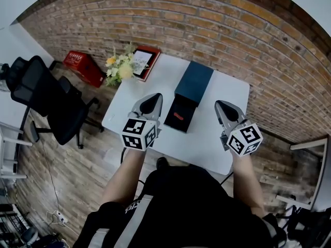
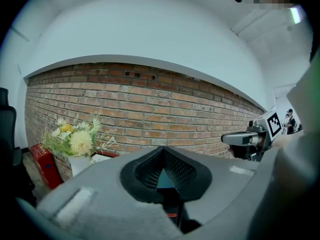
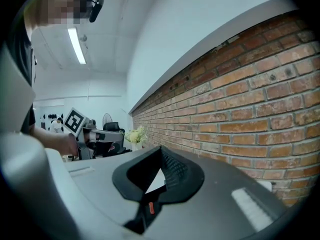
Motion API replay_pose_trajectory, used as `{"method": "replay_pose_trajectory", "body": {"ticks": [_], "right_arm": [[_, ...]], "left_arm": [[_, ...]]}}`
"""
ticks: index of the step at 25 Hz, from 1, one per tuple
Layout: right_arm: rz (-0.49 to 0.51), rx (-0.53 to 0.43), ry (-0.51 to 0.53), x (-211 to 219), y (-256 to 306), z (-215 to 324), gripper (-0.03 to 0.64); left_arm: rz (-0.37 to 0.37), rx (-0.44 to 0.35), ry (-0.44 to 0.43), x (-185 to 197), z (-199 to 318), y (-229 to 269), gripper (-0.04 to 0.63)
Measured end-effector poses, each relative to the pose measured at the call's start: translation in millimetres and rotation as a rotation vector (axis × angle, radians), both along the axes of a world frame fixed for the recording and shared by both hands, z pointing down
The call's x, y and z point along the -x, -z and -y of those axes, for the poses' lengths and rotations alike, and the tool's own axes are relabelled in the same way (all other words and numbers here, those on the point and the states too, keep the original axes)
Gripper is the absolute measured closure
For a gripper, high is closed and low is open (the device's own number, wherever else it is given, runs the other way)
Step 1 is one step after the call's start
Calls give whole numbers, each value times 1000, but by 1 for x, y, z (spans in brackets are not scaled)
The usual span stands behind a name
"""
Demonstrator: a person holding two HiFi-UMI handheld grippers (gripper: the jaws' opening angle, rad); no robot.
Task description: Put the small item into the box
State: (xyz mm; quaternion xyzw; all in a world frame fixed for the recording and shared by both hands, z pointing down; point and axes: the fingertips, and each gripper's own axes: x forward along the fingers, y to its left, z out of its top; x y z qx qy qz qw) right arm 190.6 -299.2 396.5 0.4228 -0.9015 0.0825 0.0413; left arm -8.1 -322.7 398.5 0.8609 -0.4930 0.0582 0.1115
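White table (image 1: 209,138) — box (image 1: 193,82) between left gripper (image 1: 152,101), right gripper (image 1: 223,107); jaws together.

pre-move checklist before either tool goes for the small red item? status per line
1. Left tool empty: ok, jaws together, nothing between them.
2. Right tool empty: ok, jaws together, nothing held.
3. Jaws opened for a grasp: not ok, both shut.
4. Black box open: ok, its dark lid lies beyond it.
5. Small red item position: seen over the box's black interior; whether it is fully seated, cannot tell.
6. Approach clear: ok, a tool on each side of the box, flowers off to the left.
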Motion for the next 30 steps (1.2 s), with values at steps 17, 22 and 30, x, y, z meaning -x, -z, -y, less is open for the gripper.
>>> {"method": "replay_pose_trajectory", "body": {"ticks": [17,22,30], "right_arm": [[-54,-85,-6,1,34,11,617],[-60,-90,9,4,35,7,618],[-39,-81,2,-1,32,4,617]], "left_arm": [[-5,-38,-10,-1,7,21,588],[-3,-33,-13,-3,5,18,588],[0,-23,-19,-8,2,15,588]]}}
